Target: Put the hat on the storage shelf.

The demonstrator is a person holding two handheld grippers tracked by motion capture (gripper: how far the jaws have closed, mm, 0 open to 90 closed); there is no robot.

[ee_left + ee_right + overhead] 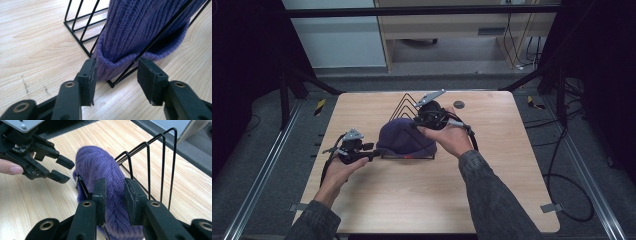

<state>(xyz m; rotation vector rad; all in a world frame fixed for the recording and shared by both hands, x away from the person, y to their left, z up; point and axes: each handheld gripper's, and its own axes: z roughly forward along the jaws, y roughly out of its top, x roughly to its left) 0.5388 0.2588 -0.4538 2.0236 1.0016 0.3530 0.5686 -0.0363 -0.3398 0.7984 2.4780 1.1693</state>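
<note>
Wood table (512,200) on grey floor (257,130), pale cabinet (452,30) behind, dim light w/ dark sides.

Lab recording rig, wooden table (412,200) in metal frame (422,11), loose floor cables (562,190)

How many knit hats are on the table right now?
1: a purple knit hat draped over the black wire rack at mid-table, between the left claw and right claw. Others may be hidden behind it.
</note>
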